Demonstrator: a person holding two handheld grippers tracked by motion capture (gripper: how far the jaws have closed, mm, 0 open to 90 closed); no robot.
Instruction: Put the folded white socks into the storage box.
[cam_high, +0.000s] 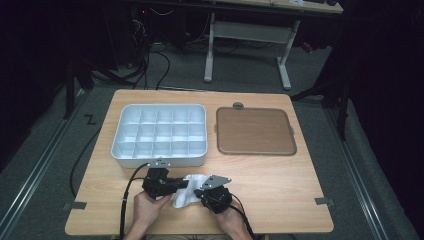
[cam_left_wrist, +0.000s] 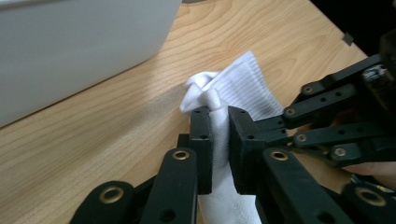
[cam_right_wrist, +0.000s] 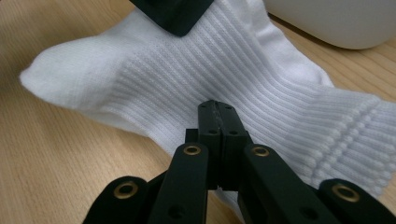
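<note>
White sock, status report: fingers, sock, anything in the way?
Left gripper shut on white sock, bunched fabric pinched. Right gripper shut on the sock's edge. Sock near table's front edge. Compartment tray just behind it, nothing in the way.

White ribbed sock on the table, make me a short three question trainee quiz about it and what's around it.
1. True or false: the left gripper has its fingers shut on a bunched fold of the white ribbed fabric sock.
2. Which lies nearer the sock: the white plastic tray with square compartments or the brown flat square lid?
3. Multiple choice: the right gripper is A) wide open above the sock, B) shut, fingers pressed together at the sock's edge, C) inside the tray.

Key: 1 true. 2 the compartment tray. 3 B; whether fabric is actually pinched between the right fingers cannot be told.
</note>
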